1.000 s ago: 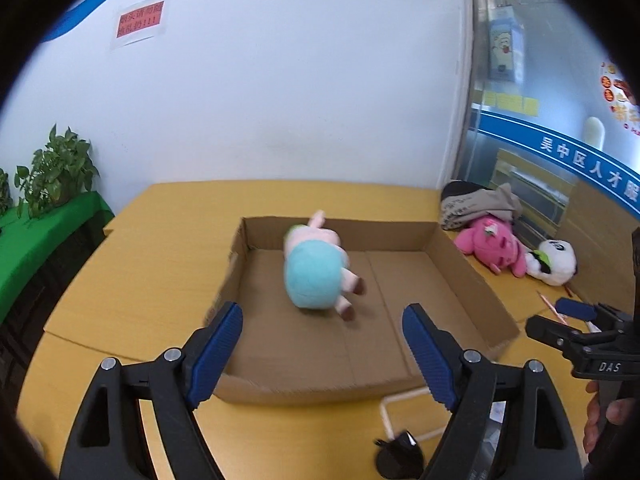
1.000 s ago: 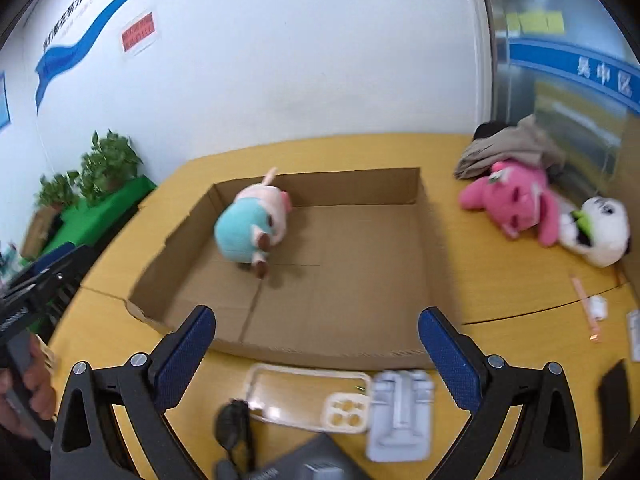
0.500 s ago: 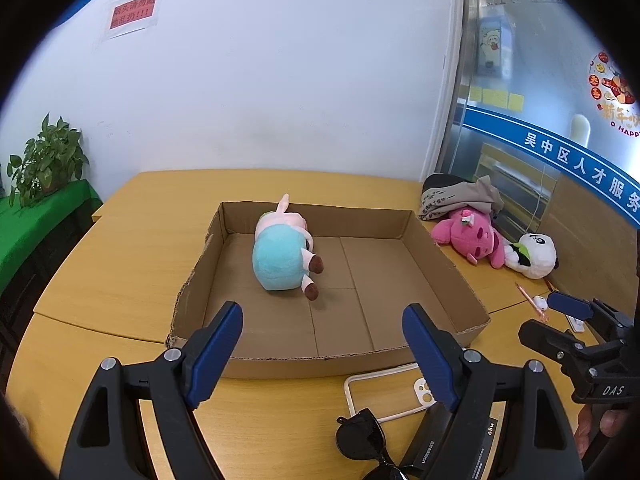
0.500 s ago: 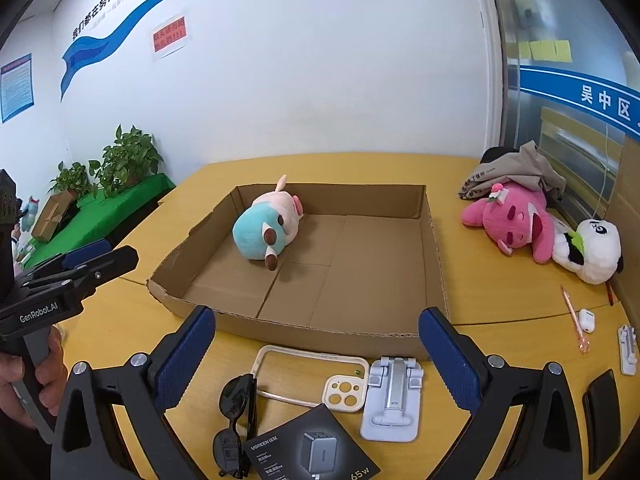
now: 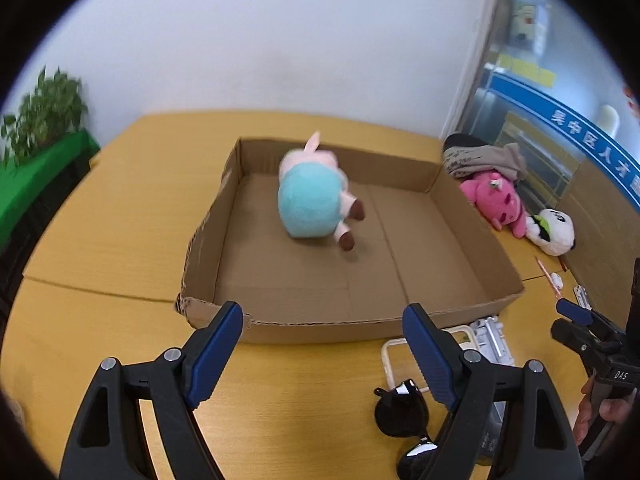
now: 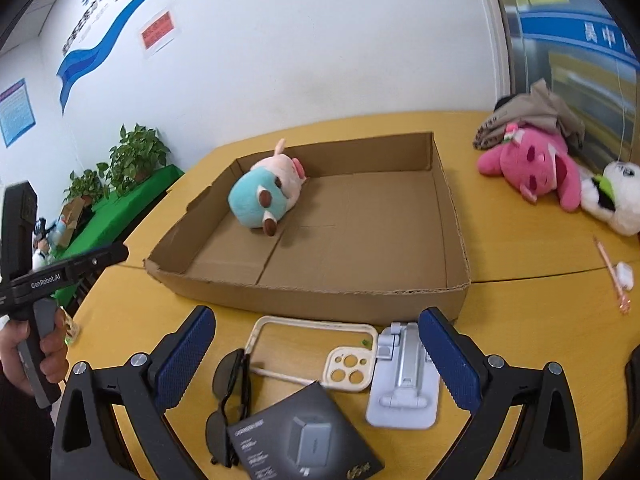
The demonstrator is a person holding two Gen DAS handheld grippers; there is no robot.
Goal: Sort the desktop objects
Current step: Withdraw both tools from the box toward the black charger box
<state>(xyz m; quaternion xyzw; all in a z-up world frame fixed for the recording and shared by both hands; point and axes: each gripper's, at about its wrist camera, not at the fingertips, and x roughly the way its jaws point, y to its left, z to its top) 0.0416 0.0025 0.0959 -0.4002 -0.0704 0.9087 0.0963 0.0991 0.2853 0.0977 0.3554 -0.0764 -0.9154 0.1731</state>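
Note:
A shallow cardboard box (image 5: pixel 224 312) (image 6: pixel 320 300) lies on the yellow table. A teal and pink plush (image 5: pixel 312 204) (image 6: pixel 266 196) lies inside it at the back left. My left gripper (image 5: pixel 320 344) is open and empty, just in front of the box's near wall. My right gripper (image 6: pixel 316 352) is open and empty above black sunglasses (image 6: pixel 228 392), a cream phone case (image 6: pixel 320 352), a white phone stand (image 6: pixel 402 380) and a black charger box (image 6: pixel 304 440). The sunglasses also show in the left wrist view (image 5: pixel 404 412).
A pink plush (image 6: pixel 536 168), a panda plush (image 6: pixel 616 196) and a grey cloth bundle (image 6: pixel 532 116) lie right of the box. A pink pen (image 6: pixel 610 272) and a small white item (image 6: pixel 624 270) lie at the right. Potted plants (image 6: pixel 136 156) stand on a green surface at the left.
Both grippers have drawn back from the box and tilted down, so more of the near table and its small items shows. Both have stayed open. The plush has not moved.

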